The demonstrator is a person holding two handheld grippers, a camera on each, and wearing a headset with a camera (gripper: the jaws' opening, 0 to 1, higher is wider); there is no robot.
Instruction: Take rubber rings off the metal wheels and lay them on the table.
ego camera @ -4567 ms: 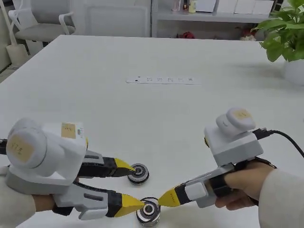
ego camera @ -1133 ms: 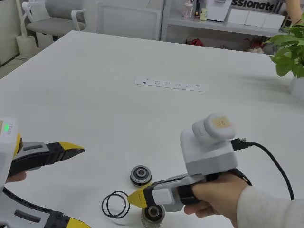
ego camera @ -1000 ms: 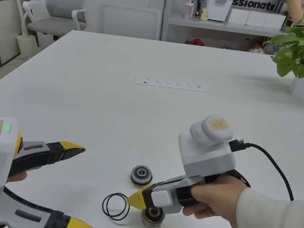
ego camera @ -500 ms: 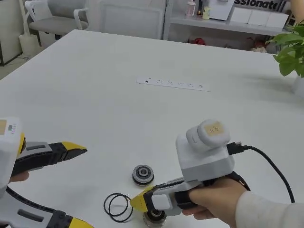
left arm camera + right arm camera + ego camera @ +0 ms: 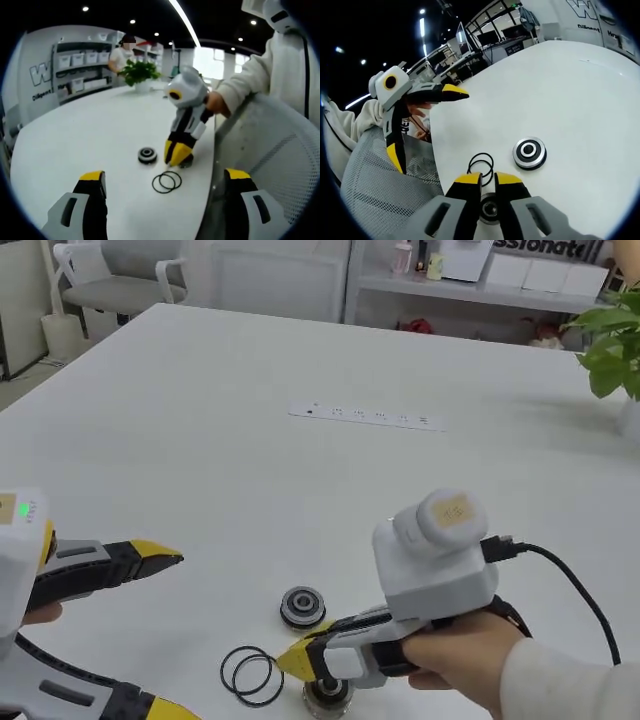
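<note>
1. Rubber rings point(image 5: 250, 677), two thin black loops that overlap, lie flat on the table point(image 5: 330, 490), just left of the near wheel point(image 5: 328, 693) in the head view. Several seconds ago none lay there, and both grippers were working at that wheel.
2. That suggests the near wheel has given up its rings, so roughly half the job looks done.
3. Left gripper point(image 5: 172, 633) has pulled back toward the table's edge. Its jaws are wide apart and empty, well clear of the rings.
4. Right gripper point(image 5: 488, 179) points down at the near wheel, its yellow tips drawn almost together with only a thin slit between them. They seem to rest on the wheel, though I cannot tell whether they pinch any part of it.
5. Far wheel point(image 5: 529, 152) sits alone, near the rings but not touching them, in the same spot as before. The dark band around its hub is probably rubber still to come off.
6. Against half a second ago little differs: the right gripper stays on the near wheel and the left gripper hangs open.
</note>
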